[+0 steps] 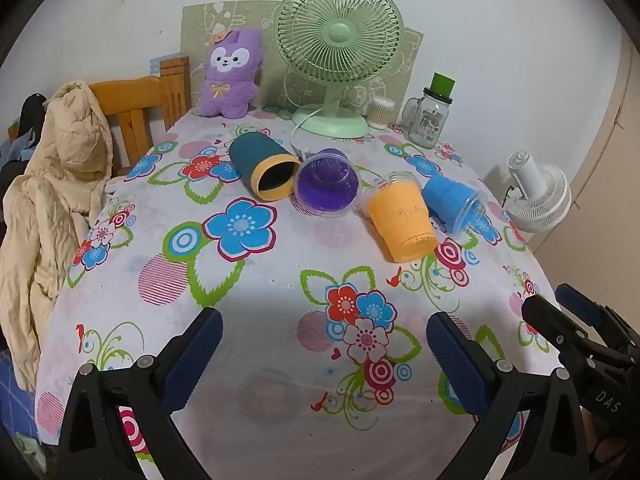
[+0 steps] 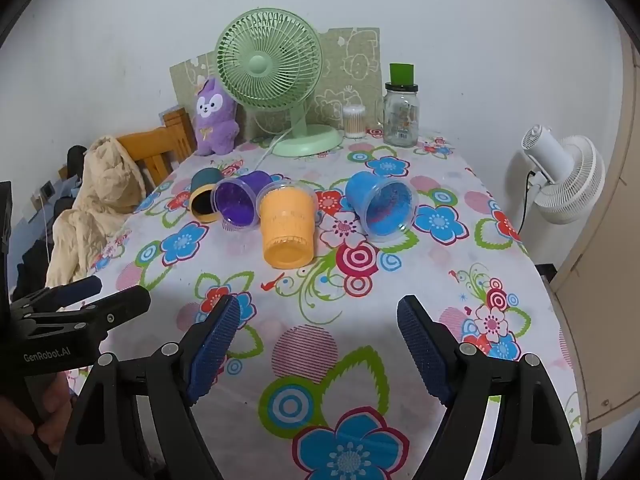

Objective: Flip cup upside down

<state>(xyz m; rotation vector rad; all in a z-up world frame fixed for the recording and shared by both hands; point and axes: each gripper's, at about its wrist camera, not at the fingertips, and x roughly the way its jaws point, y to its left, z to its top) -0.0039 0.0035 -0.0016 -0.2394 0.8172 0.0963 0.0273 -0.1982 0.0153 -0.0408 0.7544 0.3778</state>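
Several cups lie on their sides in a row across the flowered tablecloth (image 1: pixel 256 280): a dark teal cup with a yellow rim (image 1: pixel 262 168) (image 2: pixel 205 195), a purple cup (image 1: pixel 328 182) (image 2: pixel 240 198), an orange cup (image 1: pixel 402 220) (image 2: pixel 286 228) with its base toward me, and a blue cup (image 1: pixel 452 200) (image 2: pixel 380 204). My left gripper (image 1: pixel 324 338) is open and empty, low over the near part of the table. My right gripper (image 2: pixel 318 326) is open and empty, also near, well short of the cups. Each gripper shows at the edge of the other's view.
A green desk fan (image 1: pixel 338 52) (image 2: pixel 268 68), a purple plush toy (image 1: pixel 230 72), a cotton swab box (image 2: pixel 354 121) and a glass jar with a green lid (image 1: pixel 430 114) (image 2: pixel 401 112) stand at the back. A wooden chair with a beige jacket (image 1: pixel 52 184) is left; a white fan (image 2: pixel 564 178) is right.
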